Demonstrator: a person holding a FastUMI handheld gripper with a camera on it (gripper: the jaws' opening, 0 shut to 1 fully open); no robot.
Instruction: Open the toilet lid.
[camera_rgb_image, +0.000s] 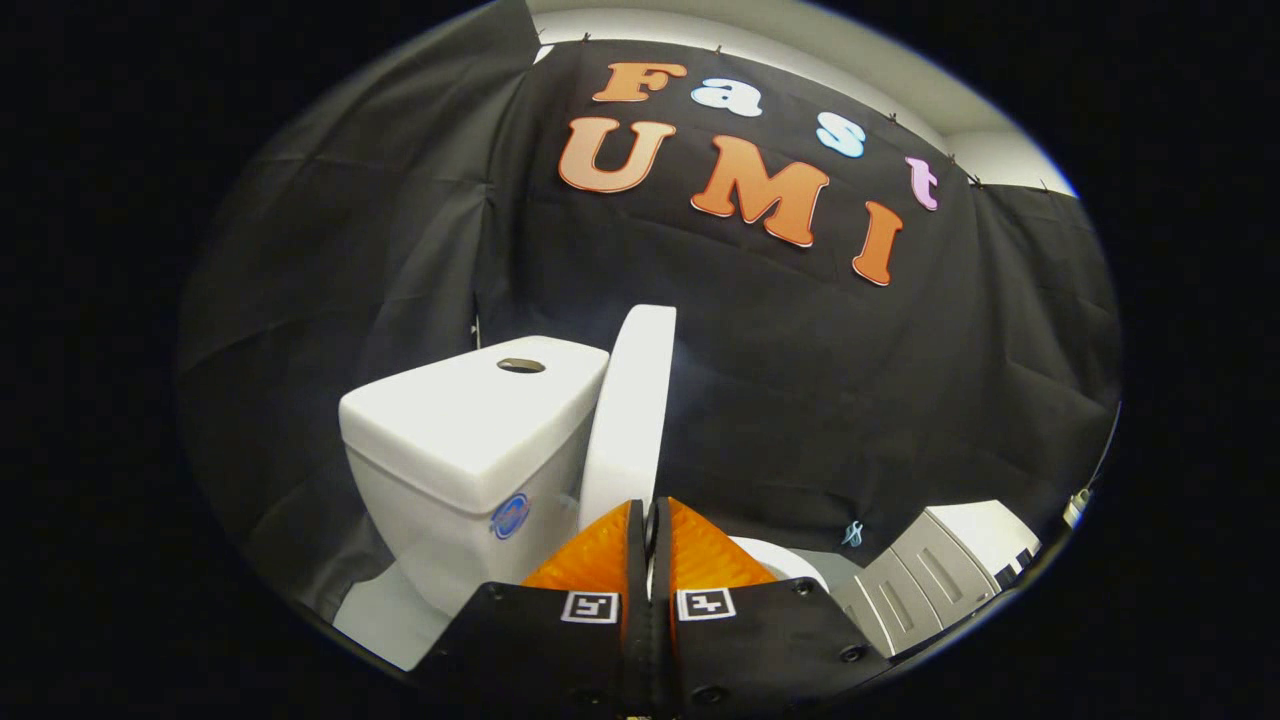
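Observation:
The white toilet lid (632, 400) stands upright, seen edge-on, and leans back against the white tank (470, 430). My gripper (650, 510) is at the lid's lower near edge. Its two fingers are closed together, and a thin sliver of the lid's rim sits pinched between them. A curved piece of the white seat (785, 562) shows just beyond the right finger. The bowl below is hidden by the gripper body.
The tank has a round flush button (521, 365) on top and a blue sticker (509, 517) on its side. A grey-white ribbed unit (940, 570) stands low to the right of the toilet. Black cloth walls close in behind and to the left.

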